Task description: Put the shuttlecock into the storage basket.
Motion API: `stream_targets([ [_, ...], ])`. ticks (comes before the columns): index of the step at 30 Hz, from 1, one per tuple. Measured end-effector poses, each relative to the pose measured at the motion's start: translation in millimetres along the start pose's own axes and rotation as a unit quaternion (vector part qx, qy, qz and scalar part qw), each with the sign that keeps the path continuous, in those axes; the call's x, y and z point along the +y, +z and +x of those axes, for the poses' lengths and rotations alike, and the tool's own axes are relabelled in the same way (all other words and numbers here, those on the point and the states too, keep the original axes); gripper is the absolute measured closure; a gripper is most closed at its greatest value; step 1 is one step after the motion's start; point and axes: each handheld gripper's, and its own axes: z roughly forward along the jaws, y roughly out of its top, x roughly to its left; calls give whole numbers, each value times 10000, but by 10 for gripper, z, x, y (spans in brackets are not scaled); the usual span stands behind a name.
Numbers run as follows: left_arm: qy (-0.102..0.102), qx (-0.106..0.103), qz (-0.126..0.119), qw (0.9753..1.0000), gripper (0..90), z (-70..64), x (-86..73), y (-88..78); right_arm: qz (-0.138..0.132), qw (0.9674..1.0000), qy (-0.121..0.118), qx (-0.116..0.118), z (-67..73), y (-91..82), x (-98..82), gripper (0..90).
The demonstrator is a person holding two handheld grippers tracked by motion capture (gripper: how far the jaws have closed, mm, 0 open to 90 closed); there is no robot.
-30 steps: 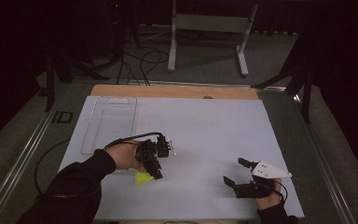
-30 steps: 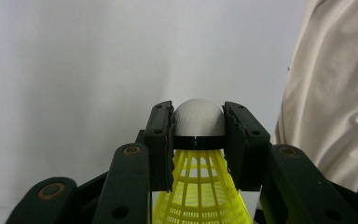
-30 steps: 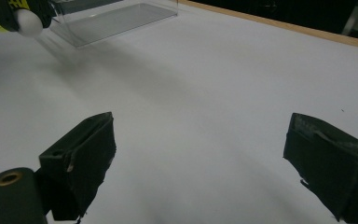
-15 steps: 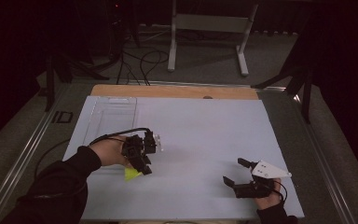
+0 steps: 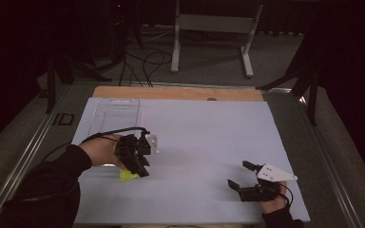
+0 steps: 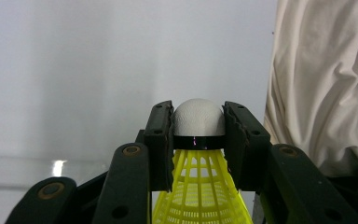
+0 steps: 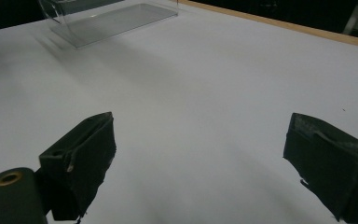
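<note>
A yellow plastic shuttlecock with a white cork is clamped at its black band between the jaws of my left gripper, cork end outward. From above, the left gripper hovers over the left part of the white sheet, jaws toward the near edge, with the yellow shuttlecock poking out beside it. My right gripper rests at the near right of the sheet, jaws wide apart. In its own view the right gripper holds nothing, with bare white sheet between its jaws.
A clear plastic tray lies on the far left of the sheet, just behind the left hand; the tray also appears far off from the right gripper. A wooden strip borders the far edge. The person's pale garment is at the left gripper view's right.
My left gripper has carried the shuttlecock leftward, toward the tray side. The right gripper has stayed where it was, still open.
</note>
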Motion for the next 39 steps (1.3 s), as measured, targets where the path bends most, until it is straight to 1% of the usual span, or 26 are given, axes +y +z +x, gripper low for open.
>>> stream_targets([
  [2, -33, 36, -51, 10000, 651, 13, -28, -57, 4, 10000, 0, 3, 3, 2, 1, 91],
  [6, 13, 94, -177, 9998, 651, 34, -104, -179, -11, 10000, -16, 3, 3, 0, 3, 91],
  [8, 17, 140, -277, 9995, 651, 47, -148, -250, -6, 10000, -9, -1, 2, 2, 1, 91],
  [10, -21, 241, -325, 9992, 651, 62, -186, -314, -7, 10000, -6, -3, 4, 4, 2, 91],
  [11, -61, 256, -357, 9990, 651, 68, -206, -349, -7, 10000, -12, 1, 4, 5, 2, 91],
  [13, -63, 306, -385, 9988, 651, 64, -223, -384, -5, 10000, -14, -3, 5, 6, 3, 91],
  [16, -1, 345, -361, 9988, 651, 60, -246, -437, -8, 10000, -1, -4, 6, 7, 2, 91],
  [17, 17, 330, -351, 9988, 651, 63, -257, -457, -9, 10000, 0, -5, 6, 7, 2, 91],
  [19, -35, 371, -405, 9985, 651, 82, -282, -507, -8, 10000, -6, -1, 6, 7, 3, 91],
  [20, -18, 391, -397, 9984, 651, 95, -297, -535, -4, 10000, 4, 1, 7, 9, 2, 91],
  [21, -42, 446, -405, 9982, 651, 111, -310, -562, -2, 10000, 5, 2, 7, 9, 2, 91],
  [23, 6, 492, -435, 9978, 651, 139, -341, -613, -6, 10000, 5, 3, 7, 9, 2, 91],
  [24, 5, 549, -447, 9975, 651, 146, -354, -633, -9, 10000, 1, 2, 6, 8, 3, 91],
  [26, 0, 575, -451, 9973, 651, 161, -372, -666, -6, 10000, 7, 6, 6, 8, 2, 91],
  [28, 50, 591, -488, 9970, 651, 170, -383, -691, 0, 10000, 6, 7, 4, 9, 1, 91],
  [30, 50, 647, -484, 9967, 651, 193, -391, -727, -1, 10000, 7, 9, 5, 9, 1, 91],
  [33, 17, 703, -578, 9958, 651, 238, -422, -797, 5, 10000, 7, 11, 7, 11, 1, 91],
  [36, 34, 757, -581, 9954, 651, 282, -449, -848, -1, 10000, 6, 14, 5, 10, 1, 91],
  [39, 99, 790, -609, 9950, 651, 314, -472, -876, 13, 10000, 4, 23, 4, 11, -1, 91],
])
